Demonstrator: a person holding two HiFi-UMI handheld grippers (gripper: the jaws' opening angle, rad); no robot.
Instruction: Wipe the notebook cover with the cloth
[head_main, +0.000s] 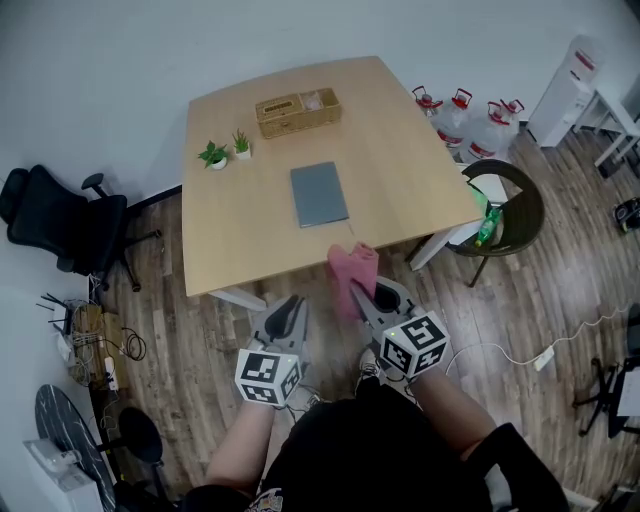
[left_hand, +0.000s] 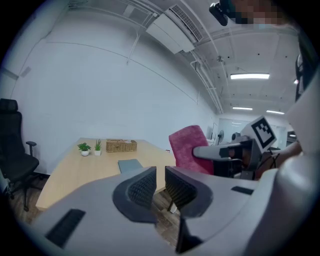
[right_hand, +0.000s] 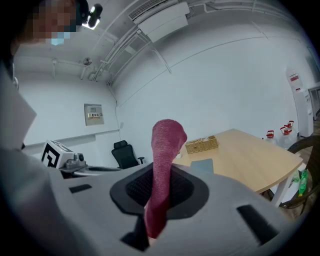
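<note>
While the grey notebook (head_main: 319, 194) lies shut and flat near the middle of the table (head_main: 230, 250), nothing touches it and its cover looks bare, so I judge the wiping not yet begun. Its long axis runs away from the person, tilted slightly off square with the table's near edge.

The cloth (head_main: 352, 272), a pink-red one, is nipped in the right claw (head_main: 365, 300). The right gripper view shows both pads pressed against the fabric, which stands up out of the jaws in a soft fold and also hangs below them. In the head view the cloth's top reaches about the near edge of the table, though the claw itself is held short of that edge, over the wooden floor (head_main: 560, 300).

From the right claw, the notebook is ahead and a little to the left, well apart from it, with bare tabletop between. That claw is the nearer of the two, and it carries the cloth, so the reach is most likely its job.

The left claw (head_main: 288, 312) is held beside it, also short of the table, its jaws all but together with nothing between them.

Farther back stand a wicker basket (head_main: 298, 112) and two small potted plants (head_main: 225, 151), clear of the path.
</note>
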